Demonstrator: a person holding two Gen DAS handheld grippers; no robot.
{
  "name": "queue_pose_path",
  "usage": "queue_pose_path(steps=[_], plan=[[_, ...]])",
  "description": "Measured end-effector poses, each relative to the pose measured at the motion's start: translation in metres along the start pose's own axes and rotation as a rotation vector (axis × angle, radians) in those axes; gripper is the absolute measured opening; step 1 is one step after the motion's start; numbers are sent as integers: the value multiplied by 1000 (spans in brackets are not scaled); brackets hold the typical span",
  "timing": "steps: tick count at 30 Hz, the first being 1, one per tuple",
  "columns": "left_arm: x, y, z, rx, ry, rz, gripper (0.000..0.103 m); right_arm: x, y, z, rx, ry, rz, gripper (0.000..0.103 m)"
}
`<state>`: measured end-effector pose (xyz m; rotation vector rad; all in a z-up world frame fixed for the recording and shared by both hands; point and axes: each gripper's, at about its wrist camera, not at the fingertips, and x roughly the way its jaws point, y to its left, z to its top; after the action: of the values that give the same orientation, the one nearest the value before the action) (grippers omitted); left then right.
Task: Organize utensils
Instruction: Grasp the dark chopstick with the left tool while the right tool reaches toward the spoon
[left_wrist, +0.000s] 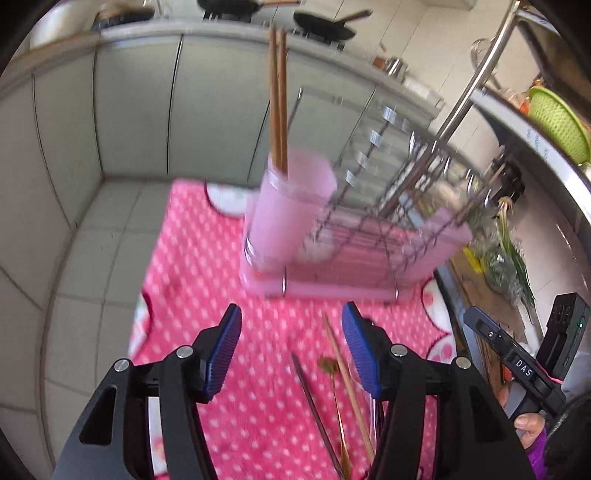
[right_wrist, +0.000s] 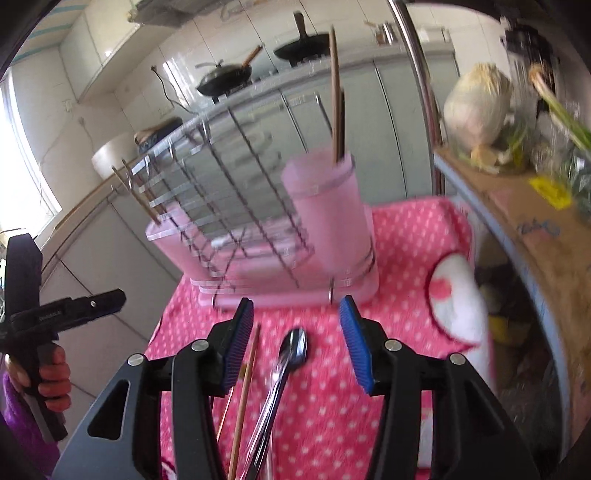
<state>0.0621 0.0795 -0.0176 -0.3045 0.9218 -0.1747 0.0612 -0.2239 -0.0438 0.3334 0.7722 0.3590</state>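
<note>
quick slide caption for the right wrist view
Open right gripper hovers above a metal spoon on the pink dotted cloth, facing the pink utensil cup.

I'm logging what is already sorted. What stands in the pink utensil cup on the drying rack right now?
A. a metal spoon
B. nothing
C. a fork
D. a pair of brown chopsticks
D: two brown chopsticks stand upright in the pink cup, while the metal spoon lies on the pink dotted cloth.

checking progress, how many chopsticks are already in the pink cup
2, both upright in the pink utensil cup: chopsticks side by side at its left rim. One more chopstick lies loose on the cloth; others may be hidden.
</note>
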Motion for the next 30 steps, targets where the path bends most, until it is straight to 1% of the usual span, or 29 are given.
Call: queue_pose_path(steps=[2,4,6,7,9,11,13,16,18,20,23,24,25,27,30], plan=[[17,4,-14,-53,76,-26,47,8,-4,-9,34,58,15,50],[36,8,-25,-109,156,-36,38,16,-6,-19,51,109,19,50],[53,11,-34,-156,229,-34,22,20,-9,-26,73,136,45,50],[64,12,-40,-178,274,-34,20,23,-11,-30,88,156,58,50],[79,12,-48,-211,335,-38,15,28,-15,-34,114,187,74,49],[92,8,-53,-222,377,-38,15,31,-20,-38,141,203,81,49],[100,1,-54,-207,396,-31,15,32,-25,-41,163,213,88,49],[113,-8,-55,-189,425,5,16,36,-31,-44,177,229,91,49],[121,-13,-58,-179,444,46,16,39,-32,-46,177,242,94,49],[130,-17,-60,-169,461,63,16,40,-34,-47,181,252,98,49],[136,-23,-61,-145,458,93,16,46,-36,-49,195,267,111,48],[136,-25,-60,-135,454,98,10,48,-36,-50,200,275,114,43],[136,-25,-61,-121,446,109,6,50,-37,-50,206,286,120,40],[136,-24,-60,-127,441,94,5,56,-41,-53,241,310,153,36],[125,-10,-58,-150,415,73,4,62,-46,-54,286,328,176,30]])
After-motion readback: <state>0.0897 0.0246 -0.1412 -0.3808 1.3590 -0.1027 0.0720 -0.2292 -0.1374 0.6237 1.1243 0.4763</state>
